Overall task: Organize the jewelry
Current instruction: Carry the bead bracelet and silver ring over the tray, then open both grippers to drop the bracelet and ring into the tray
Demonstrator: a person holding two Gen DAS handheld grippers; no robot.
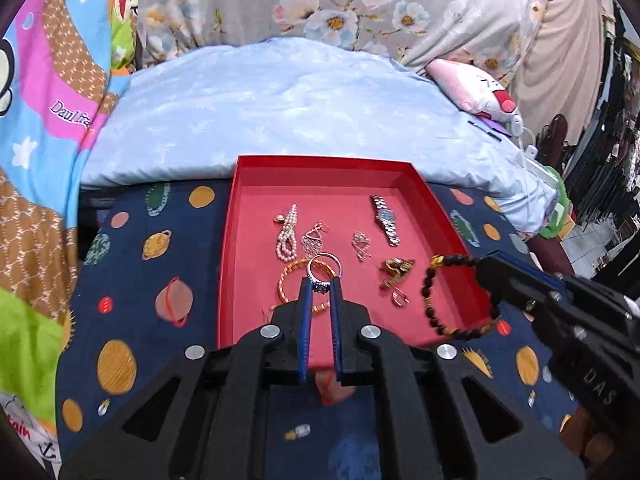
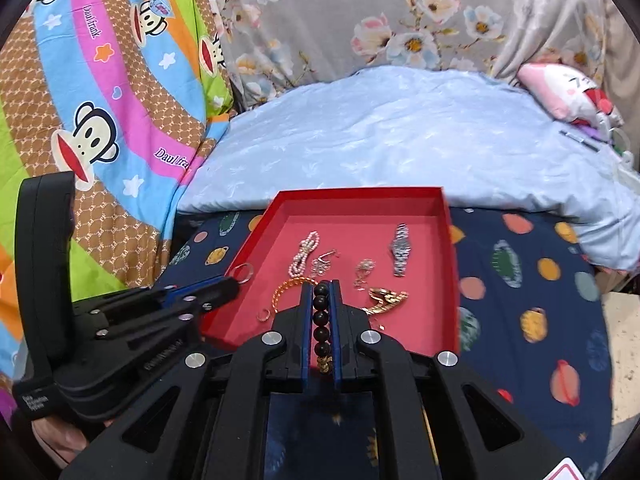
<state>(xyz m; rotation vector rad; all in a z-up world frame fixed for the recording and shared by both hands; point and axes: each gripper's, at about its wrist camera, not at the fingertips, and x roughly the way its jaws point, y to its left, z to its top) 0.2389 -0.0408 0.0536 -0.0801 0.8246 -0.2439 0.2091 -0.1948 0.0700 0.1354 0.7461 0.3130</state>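
Jewelry lies in the red tray (image 1: pixel 448 216). Left tool (image 1: pixel 322 282) is clamped on a ring (image 1: pixel 325 268). Right tool (image 2: pixel 321 286) is clamped on a bead bracelet (image 2: pixel 321 320).

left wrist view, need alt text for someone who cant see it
The left gripper holds a silver ring above a red tray of jewelry on a planet-print cloth. At right, the right gripper holds up a dark bead bracelet; a pearl strand and watch lie in the tray.
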